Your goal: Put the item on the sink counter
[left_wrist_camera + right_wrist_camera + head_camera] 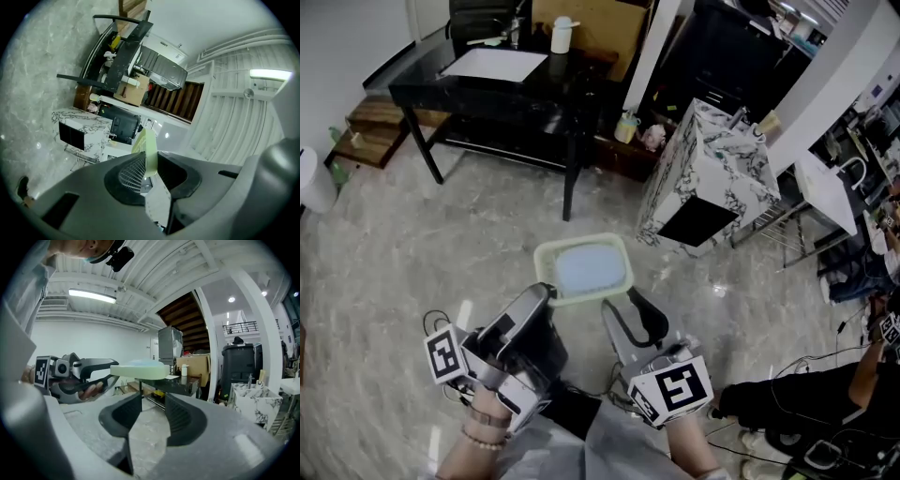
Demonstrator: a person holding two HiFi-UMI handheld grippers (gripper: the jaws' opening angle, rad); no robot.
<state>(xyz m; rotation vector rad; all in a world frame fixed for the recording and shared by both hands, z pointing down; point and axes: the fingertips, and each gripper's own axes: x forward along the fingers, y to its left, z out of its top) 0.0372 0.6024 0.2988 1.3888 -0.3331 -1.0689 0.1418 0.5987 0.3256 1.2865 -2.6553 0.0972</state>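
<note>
A pale green shallow tray (584, 269) with a bluish inside hangs level above the marble floor. My left gripper (546, 292) is shut on its left rim; in the left gripper view the green rim (149, 149) stands edge-on between the pads. My right gripper (630, 309) is open just below the tray's near right corner, not touching it. In the right gripper view the tray (140, 369) floats above and beyond the empty jaws, with the left gripper (110, 369) on it. The black sink counter (441, 84) with its white basin (497, 64) stands far off at the upper left.
A white bottle (562, 36) stands on the counter. A marble-patterned cabinet (708, 178) stands to the right of it. Wooden steps (370, 127) lie at the far left. A seated person (806, 403) and floor cables (750, 441) are at the lower right.
</note>
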